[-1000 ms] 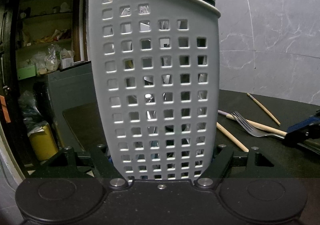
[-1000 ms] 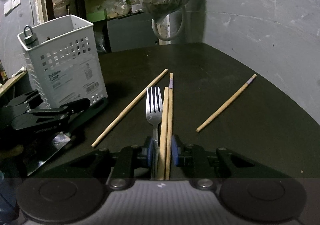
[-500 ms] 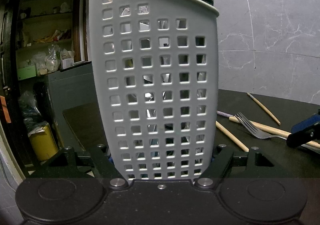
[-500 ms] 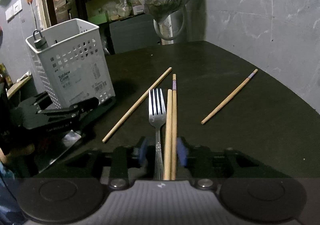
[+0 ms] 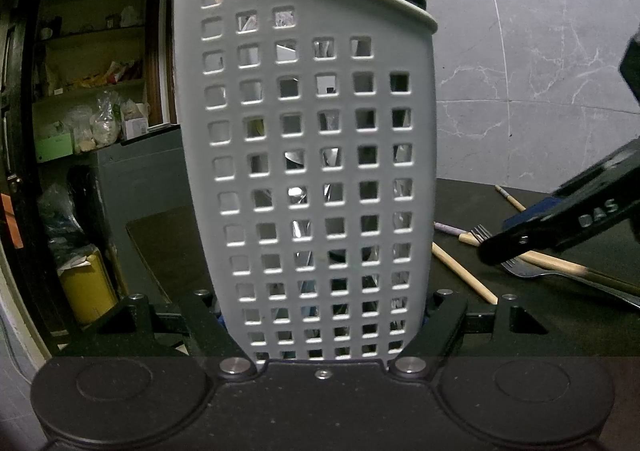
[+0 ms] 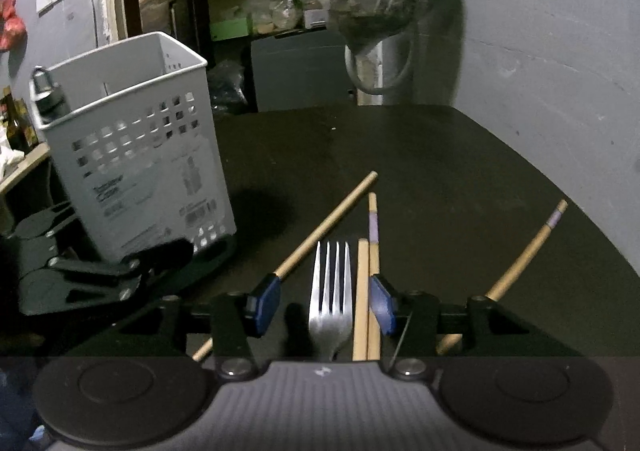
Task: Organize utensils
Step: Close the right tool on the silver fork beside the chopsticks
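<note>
Right tongs (image 6: pixel 322 305) gape astride fork (image 6: pixel 330 297), tines pointing away; left tongs (image 5: pixel 324 325) apparently clamp caddy (image 5: pixel 312 155).

Matt white plastic caddy (image 5: pixel 304 171), shiny metal fork (image 6: pixel 330 291), bare wooden chopsticks (image 6: pixel 363 291), matt tabletop (image 6: pixel 420 171).

White grid-holed caddy (image 5: pixel 304 179); silver fork (image 6: pixel 330 291); tan chopsticks (image 6: pixel 366 291), seemingly purple-banded.

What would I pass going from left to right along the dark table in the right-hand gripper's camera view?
White utensil basket → slanted bare chopstick → fork → pair of chopsticks lying side by side → purple-banded chopstick off to the right. The fork and the pair lie between the open right gripper fingers.
</note>
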